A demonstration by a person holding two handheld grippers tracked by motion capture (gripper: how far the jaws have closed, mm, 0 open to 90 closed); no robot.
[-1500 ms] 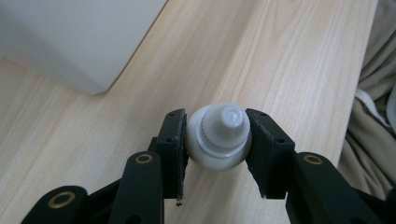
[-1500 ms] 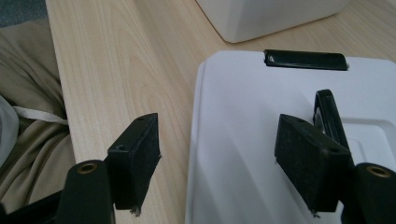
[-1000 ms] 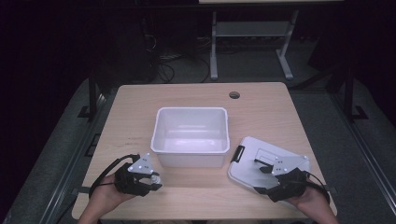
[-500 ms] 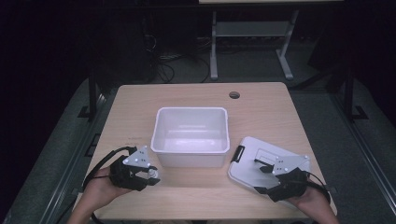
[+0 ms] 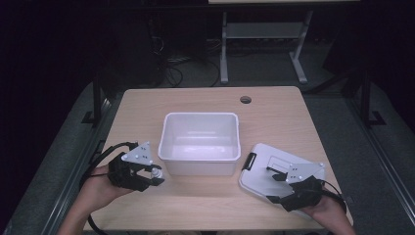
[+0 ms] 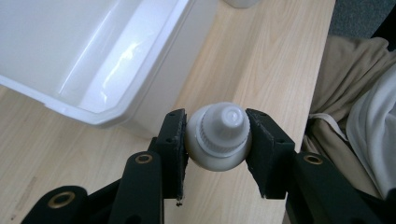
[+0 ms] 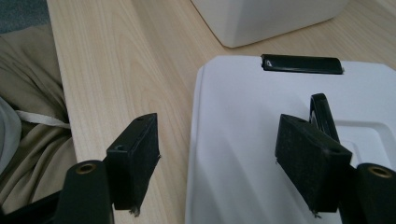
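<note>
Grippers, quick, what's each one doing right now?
Left tool: shut on the small white plastic screw-cap bottle.
Right tool: open, holding nothing, over the flat white plastic lid.

No text, label, brand, number or sign can be read anywhere: the white bottle point(image 6: 218, 136), the white bin point(image 5: 200, 142) and the white lid point(image 5: 274, 174) are all plain.

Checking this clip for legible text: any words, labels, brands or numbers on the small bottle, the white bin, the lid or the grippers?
None can be read.
White bottle in the left gripper: plain cap, no label in sight.
White bin: blank walls.
White lid and its black latch: unmarked.
Grey plate on the right gripper: small dots, no characters.
</note>
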